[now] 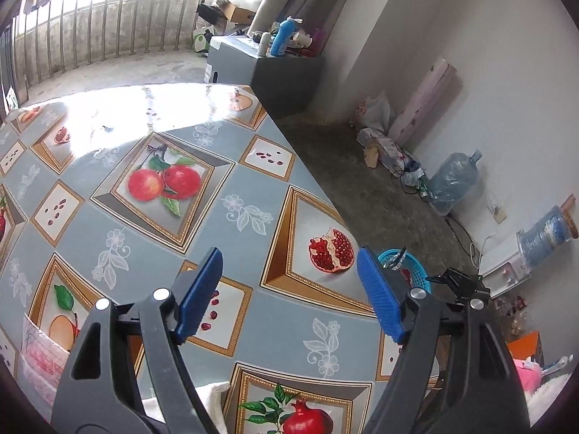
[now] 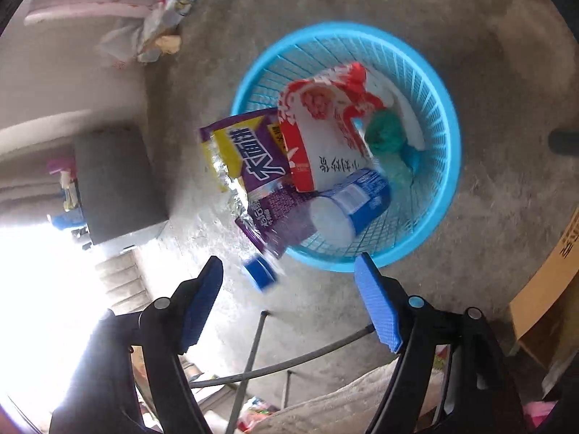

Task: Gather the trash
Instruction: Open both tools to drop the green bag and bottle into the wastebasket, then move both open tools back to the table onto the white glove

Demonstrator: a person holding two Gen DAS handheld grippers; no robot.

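In the right wrist view a light-blue plastic basket (image 2: 443, 166) stands on the concrete floor. It holds a red-and-white paper cup (image 2: 322, 133), a blue-and-white bottle (image 2: 353, 202) and a green crumpled bag (image 2: 387, 137). A purple snack wrapper (image 2: 253, 166) hangs over its near rim. A small blue cap (image 2: 258, 275), blurred, shows just outside that rim, in line with my open right gripper (image 2: 289, 267), which touches nothing. My left gripper (image 1: 289, 264) stands open and bare over the fruit-print tablecloth (image 1: 144, 181). The basket (image 1: 416, 271) peeks past the table edge.
A printed paper slip (image 1: 39, 358) and a white cloth (image 1: 217, 390) lie near the table's front. A grey cabinet (image 1: 282, 76) with bottles, a water jug (image 1: 452, 181) and bags stand by the wall. Thin metal legs (image 2: 253, 354) and a cardboard box (image 2: 550, 289) flank the basket.
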